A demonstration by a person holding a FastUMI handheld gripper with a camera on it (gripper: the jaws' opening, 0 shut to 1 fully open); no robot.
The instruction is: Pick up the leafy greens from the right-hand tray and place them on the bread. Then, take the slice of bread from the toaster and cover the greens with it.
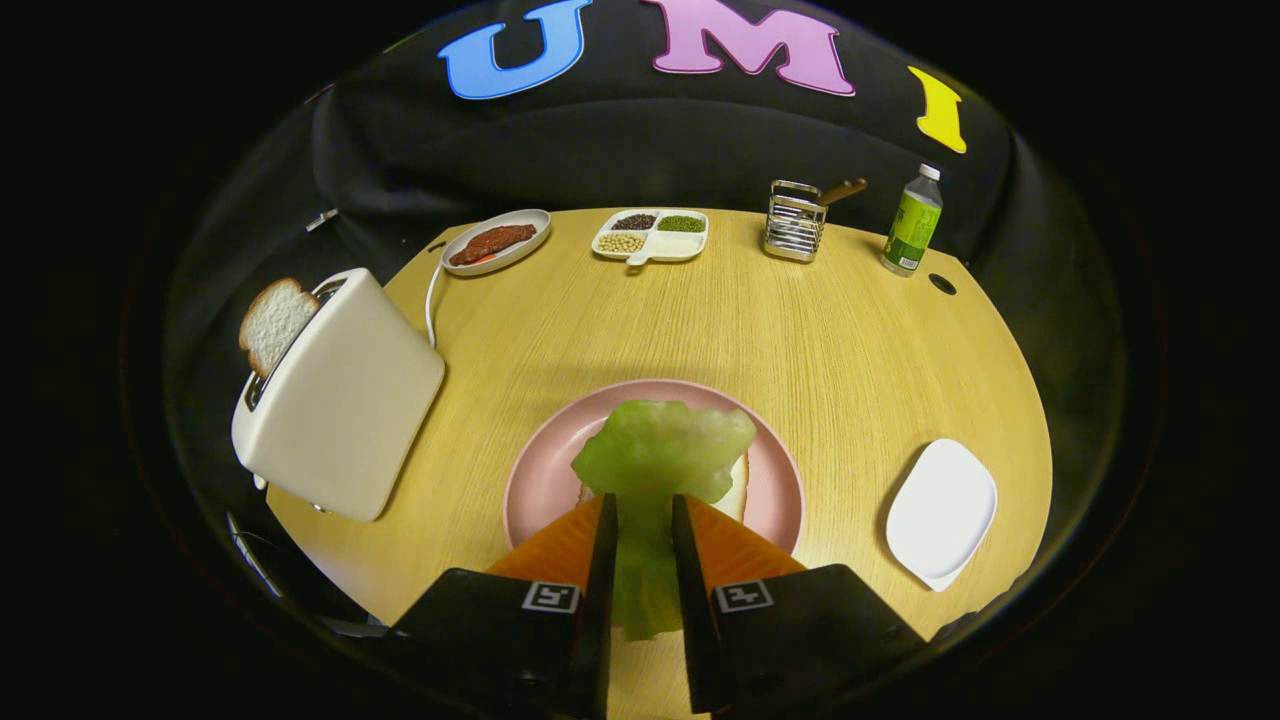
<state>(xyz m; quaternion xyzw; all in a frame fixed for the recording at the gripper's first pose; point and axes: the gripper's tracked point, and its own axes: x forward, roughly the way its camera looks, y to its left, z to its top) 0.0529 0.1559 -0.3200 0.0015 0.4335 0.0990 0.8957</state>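
- One step in hand: the fingers (645,515) grip the leafy greens (660,455), held over the bread (738,487) on the pink plate (540,480), mid-tabletop.
- Next, judged: lower, release, then fetch the toaster (340,400) slice (272,322) at the left edge.

Wooden table (820,340), toaster (340,400), pink plate (540,480), white tray (940,510), bottle (912,222), rack (795,222), 2 dishes

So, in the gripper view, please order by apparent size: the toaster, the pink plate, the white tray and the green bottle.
1. Pink plate, about level with the toaster; the tool, shut on the leafy greens, partly hides the plate.
2. White tray.
3. Green bottle, smallest, but farthest away.
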